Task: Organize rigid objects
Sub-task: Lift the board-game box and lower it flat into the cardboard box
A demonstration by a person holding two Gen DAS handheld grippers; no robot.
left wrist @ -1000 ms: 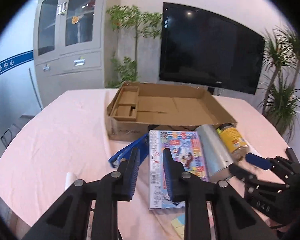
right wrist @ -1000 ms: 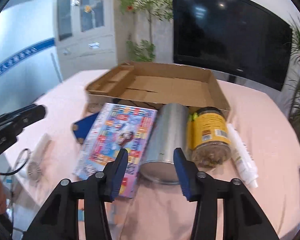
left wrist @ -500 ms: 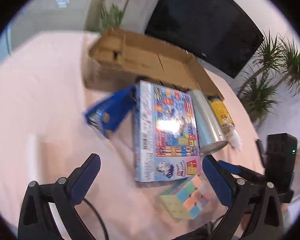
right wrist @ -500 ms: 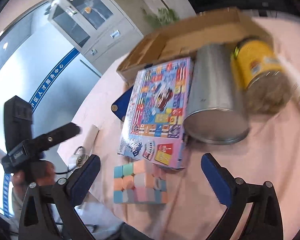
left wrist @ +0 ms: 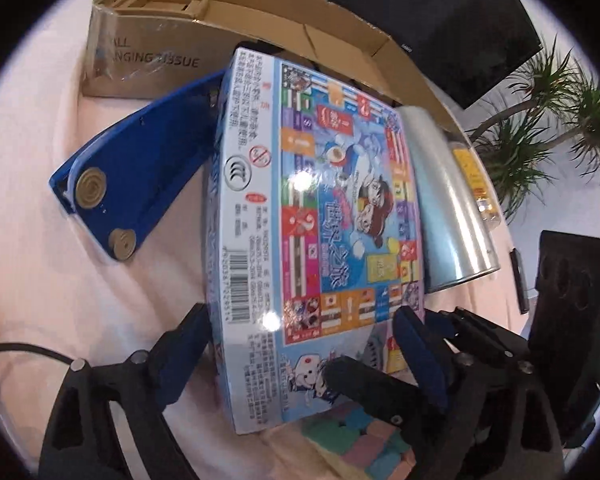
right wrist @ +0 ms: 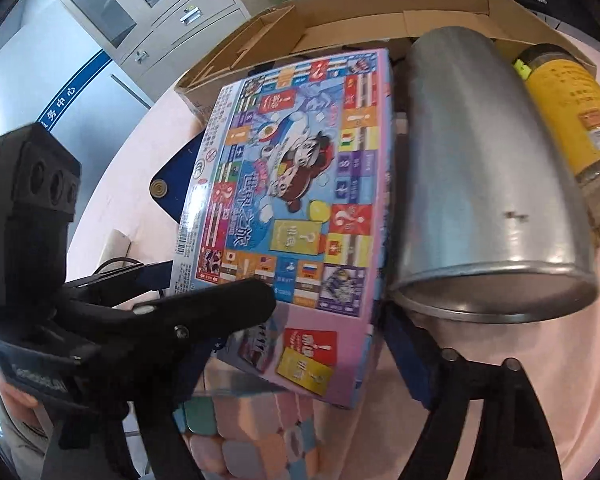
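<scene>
Partly hidden in the left wrist view, the pastel puzzle cube lies under the near end of the board game box, cut off by the right gripper crossing in front. The left gripper straddles the box's near end, its fingers closing but not visibly pressing. A blue stapler lies left, a metal can right, a cardboard box behind, all on the pink table. From the right wrist view, the left gripper covers the game box's near left corner; the right gripper brackets that end, fingers closing, contact unclear. Beside the can lies a yellow-labelled jar; the cube peeks out below.
</scene>
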